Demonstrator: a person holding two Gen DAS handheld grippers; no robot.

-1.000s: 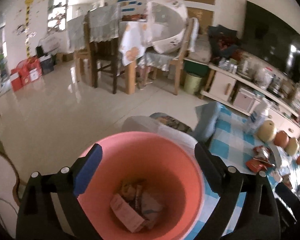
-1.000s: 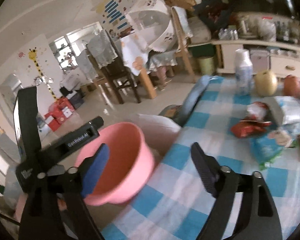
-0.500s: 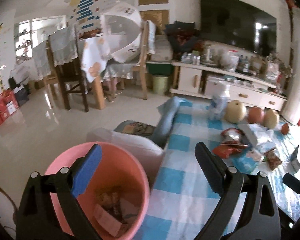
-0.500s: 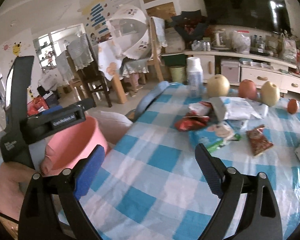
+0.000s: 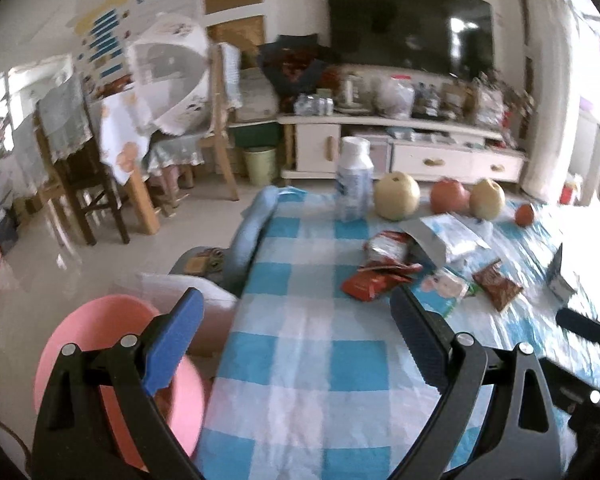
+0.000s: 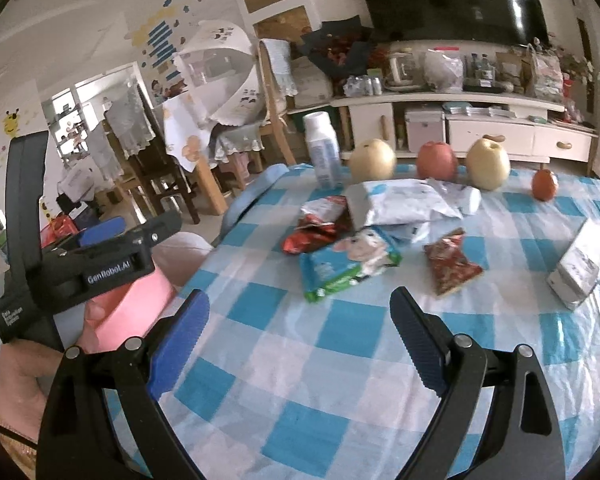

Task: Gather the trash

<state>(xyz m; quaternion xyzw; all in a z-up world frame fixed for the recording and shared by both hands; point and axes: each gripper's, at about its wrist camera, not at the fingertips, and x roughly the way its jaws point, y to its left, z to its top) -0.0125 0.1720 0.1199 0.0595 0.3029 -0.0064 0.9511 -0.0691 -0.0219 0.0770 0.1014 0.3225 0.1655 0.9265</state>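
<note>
**Both grippers empty above the checked cloth**

My left gripper hangs with its jaws spread wide and nothing between them, over the near edge of the blue-and-white checked tablecloth. The pink bin sits low at my left, off the table's edge, partly behind my left finger. My right gripper is likewise released and empty, above the cloth.

The trash lies ahead in a loose cluster mid-table: a crumpled red wrapper, a green-and-blue packet just beside it, a small red sachet to its right, and a white bag behind them. A white carton lies apart at the right. Behind the litter stand a white bottle and a row of fruit.
</note>
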